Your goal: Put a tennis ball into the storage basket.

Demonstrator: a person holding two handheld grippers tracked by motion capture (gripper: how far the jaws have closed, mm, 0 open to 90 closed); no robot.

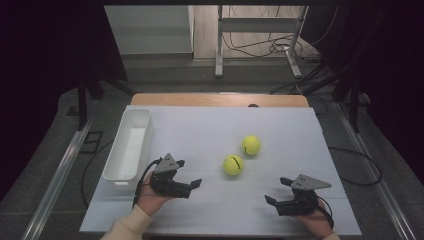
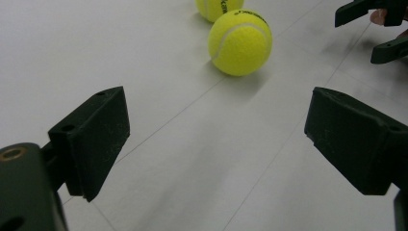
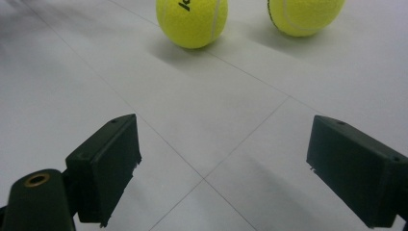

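The white tabletop point(image 1: 280, 125) carried two yellow tennis balls and one white bin. The near ball point(image 1: 233, 164) lay about in the middle of the tabletop, and the far ball point(image 1: 251, 145) lay just beside it, a little to the right and farther away; the two balls looked close together but not touching. The white bin point(image 1: 129, 145), long and rectangular, stood along the left edge of the tabletop, well apart from both balls.

The left tool point(image 1: 190, 175) was held in the person's left hand point(image 1: 150, 197) at the near left part of the tabletop, just to the right of the near end of the bin. Its jaws were wide apart and held nothing, and they pointed to the right, toward the near ball. In the left gripper view the near ball point(image 2: 240, 42) lay ahead of the open jaws, with the far ball point(image 2: 219, 8) behind it.

The right tool point(image 1: 279, 191) was in the right hand point(image 1: 315, 220) at the near right part of the tabletop. Its jaws were also spread and empty, pointing to the left. In the right gripper view both balls lay ahead of the open jaws, well apart from them.
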